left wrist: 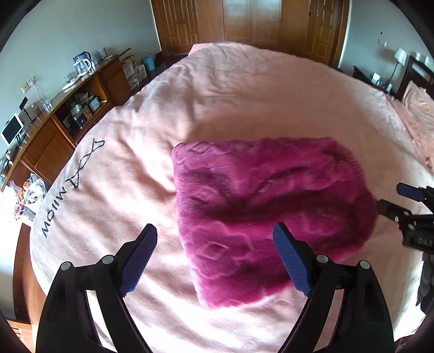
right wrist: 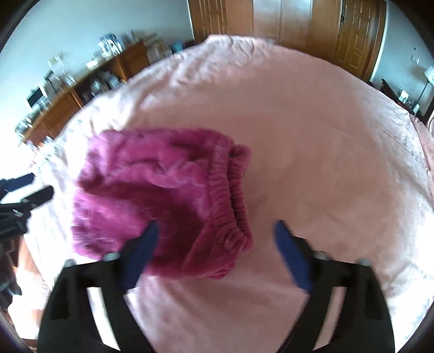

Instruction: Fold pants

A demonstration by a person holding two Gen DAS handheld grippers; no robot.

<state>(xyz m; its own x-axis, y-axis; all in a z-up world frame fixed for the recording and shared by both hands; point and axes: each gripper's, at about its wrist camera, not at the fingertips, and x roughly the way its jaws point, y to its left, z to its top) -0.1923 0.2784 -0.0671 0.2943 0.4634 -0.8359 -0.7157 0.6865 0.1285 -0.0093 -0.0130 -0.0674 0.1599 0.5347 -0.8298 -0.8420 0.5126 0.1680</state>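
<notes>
- Pants, magenta and fleecy, lie folded in a compact bundle on the pink bedspread in front of me.
- My left gripper stands wide, holding nothing.
- My right gripper is spread wide and empty, above the elastic waistband.

The folded pants lay on the bed; the left gripper hung above their left edge, the right gripper above their waistband end; a cabinet stood left of the bed; wardrobe doors stood behind it.
</notes>
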